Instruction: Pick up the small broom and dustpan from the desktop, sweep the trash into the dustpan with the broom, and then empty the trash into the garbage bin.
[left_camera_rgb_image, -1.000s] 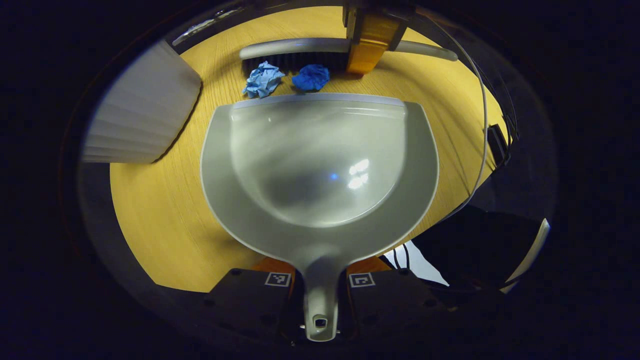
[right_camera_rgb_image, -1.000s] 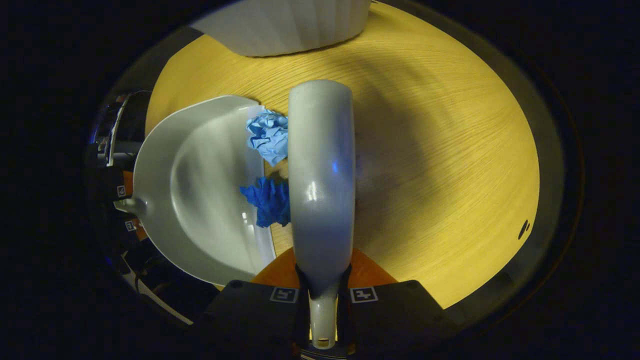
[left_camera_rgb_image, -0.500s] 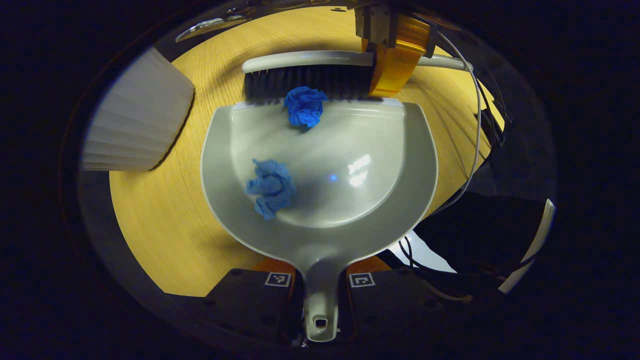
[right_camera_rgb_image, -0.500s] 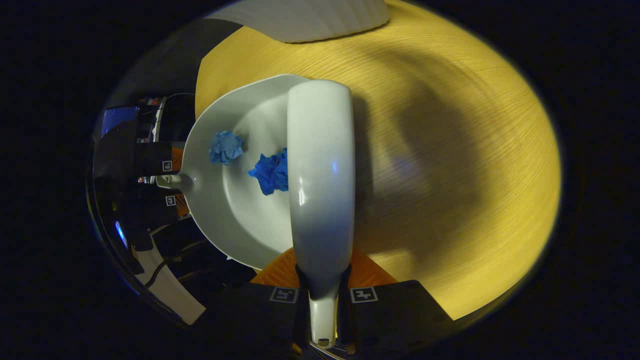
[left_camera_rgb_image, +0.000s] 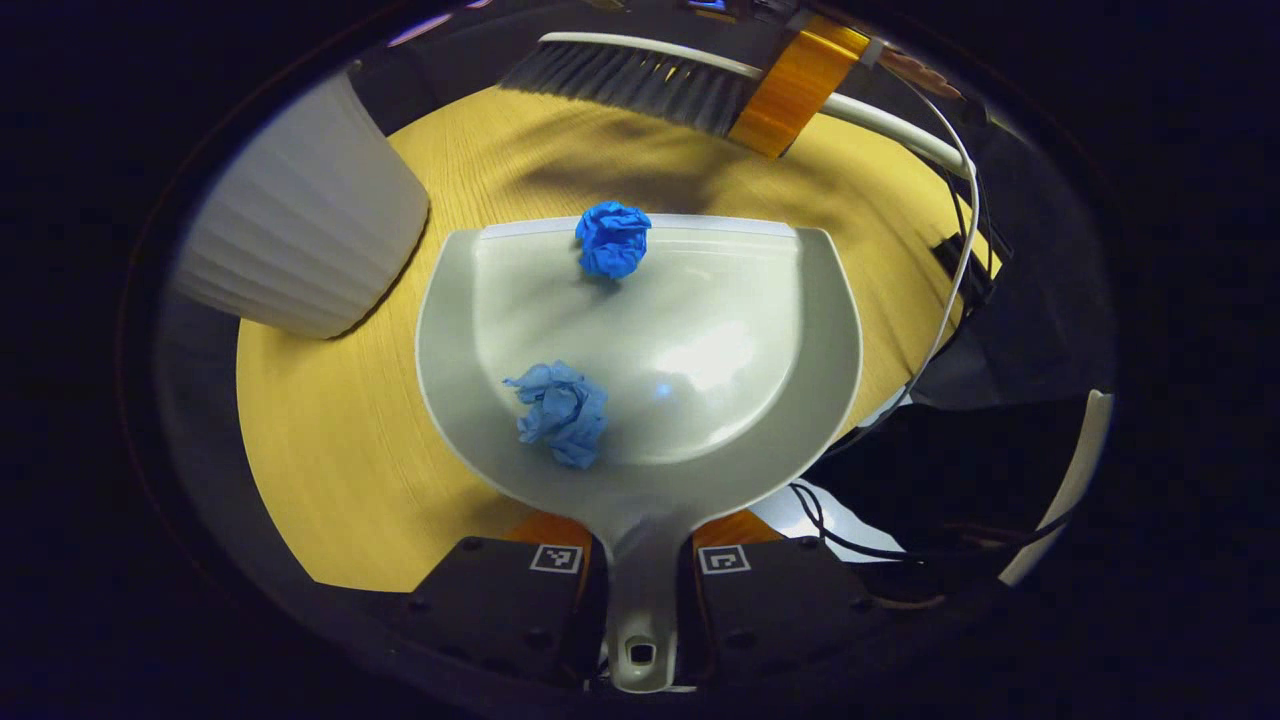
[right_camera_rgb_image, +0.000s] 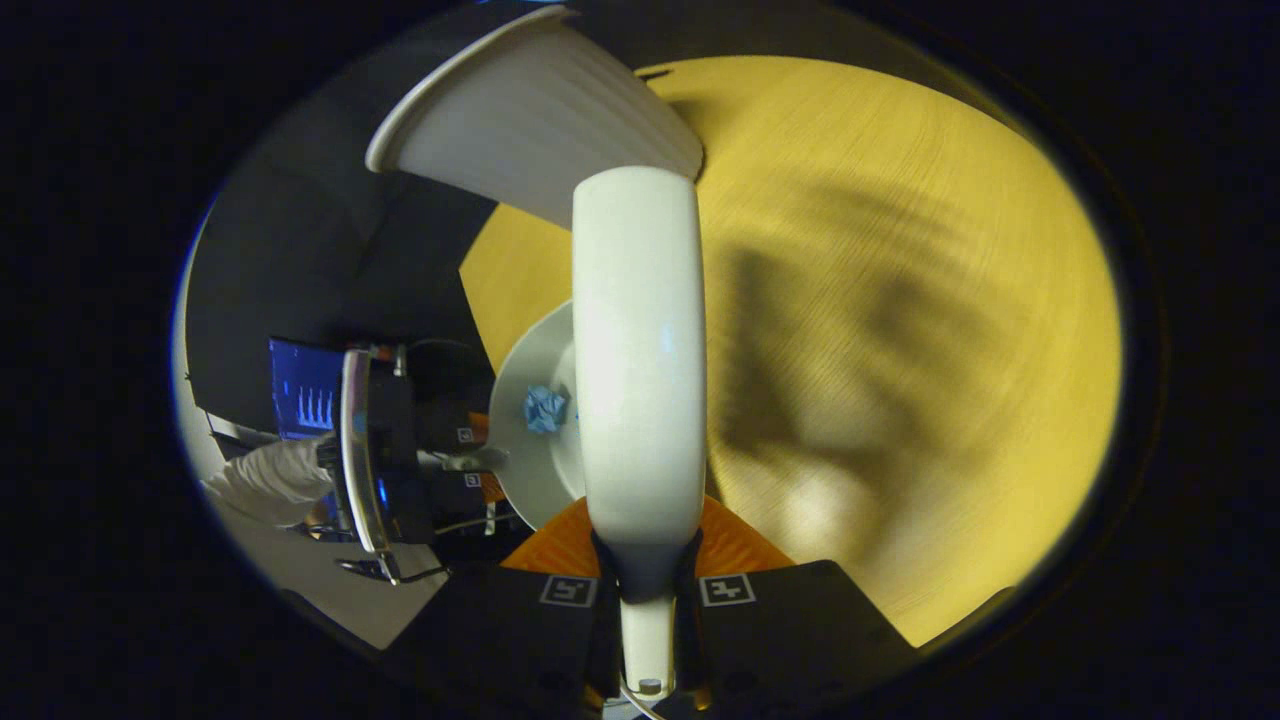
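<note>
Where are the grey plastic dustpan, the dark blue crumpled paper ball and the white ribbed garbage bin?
Grey plastic dustpan (left_camera_rgb_image: 760, 300): left gripper view, bare inner wall.
Dark blue crumpled paper ball (left_camera_rgb_image: 612, 238): left gripper view, middle of the ball.
White ribbed garbage bin (left_camera_rgb_image: 300, 240): left gripper view, ribbed side wall.

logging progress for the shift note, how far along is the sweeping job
Done: both crumpled blue paper wads, the dark one and the pale one, lie inside the grey plastic dustpan. In hand: the left gripper grips the dustpan handle; the right gripper holds the white-backed small broom, lifted off the wooden desktop. Left: emptying the dustpan into the white ribbed garbage bin.
</note>
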